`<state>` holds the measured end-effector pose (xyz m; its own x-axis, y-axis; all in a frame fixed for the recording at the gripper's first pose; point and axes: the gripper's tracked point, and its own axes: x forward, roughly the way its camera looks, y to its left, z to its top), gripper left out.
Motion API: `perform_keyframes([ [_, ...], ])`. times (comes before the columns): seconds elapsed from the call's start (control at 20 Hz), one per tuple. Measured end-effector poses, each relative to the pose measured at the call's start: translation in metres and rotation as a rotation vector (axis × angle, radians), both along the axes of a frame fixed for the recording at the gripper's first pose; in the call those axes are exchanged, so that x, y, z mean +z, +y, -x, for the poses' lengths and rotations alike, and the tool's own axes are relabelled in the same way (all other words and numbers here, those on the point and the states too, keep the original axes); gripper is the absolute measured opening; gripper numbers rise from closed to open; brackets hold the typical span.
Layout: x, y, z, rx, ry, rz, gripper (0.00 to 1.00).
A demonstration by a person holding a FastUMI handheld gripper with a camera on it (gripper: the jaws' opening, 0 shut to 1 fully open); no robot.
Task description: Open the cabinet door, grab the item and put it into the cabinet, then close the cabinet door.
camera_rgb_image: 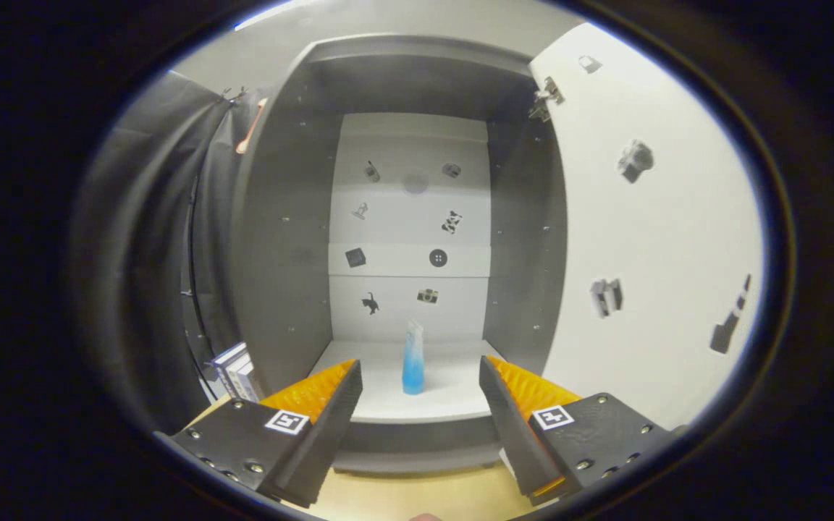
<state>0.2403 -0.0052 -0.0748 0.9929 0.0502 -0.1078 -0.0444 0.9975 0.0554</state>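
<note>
From the gripper view, our gripper [420, 394] is spread wide and holds nothing. The blue bottle [413, 359] stands upright on the cabinet floor [453, 394], straight ahead beyond the fingertips. The cabinet door [649, 231] hangs open to the right (closing it, we judge, means reaching that way).
</note>
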Motion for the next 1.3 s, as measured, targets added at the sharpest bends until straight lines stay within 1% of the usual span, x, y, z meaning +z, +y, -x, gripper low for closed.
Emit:
perform_keyframes([
  [0.25,0.003,-0.015,0.091,-0.008,-0.004,0.038,0.96],
  [0.35,0.006,-0.023,0.125,-0.009,-0.007,0.033,0.97],
  [0.6,0.013,-0.061,0.202,-0.034,0.0,0.024,0.96],
  [0.8,0.021,-0.108,0.233,-0.08,0.011,0.005,0.96],
  [1.05,0.02,-0.187,0.26,-0.106,0.037,-0.052,0.96],
  [1.2,0.016,-0.248,0.262,-0.147,0.043,-0.047,0.96],
  [1.3,0.011,-0.282,0.256,-0.159,0.051,-0.054,0.96],
])
